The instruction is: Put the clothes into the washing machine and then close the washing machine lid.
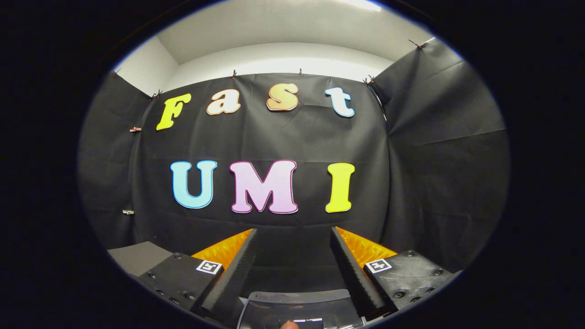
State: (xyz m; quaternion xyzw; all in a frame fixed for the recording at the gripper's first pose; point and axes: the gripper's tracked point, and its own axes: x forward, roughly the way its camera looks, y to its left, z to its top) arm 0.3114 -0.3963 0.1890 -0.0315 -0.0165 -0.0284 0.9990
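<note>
1. Off the left finger [237, 269], a grey flat surface [137, 258] lies low against the booth's black cloth wall [274, 137].
2. The gripper [292, 233] points level at that wall, its two fingers spread wide apart with nothing between them.
3. Close under the fingers' base, a clear, curved plastic edge [297, 299] shows, possibly the washing machine lid; the view there is too cramped to tell.
4. Beyond the right finger [352, 269], the cloth wall folds into a corner.

A clear plastic washing machine lid [297, 302], its top edge curved, sits low between the gripper's [294, 230] fingers near their bases. The fingers are spread apart and touch nothing.
</note>
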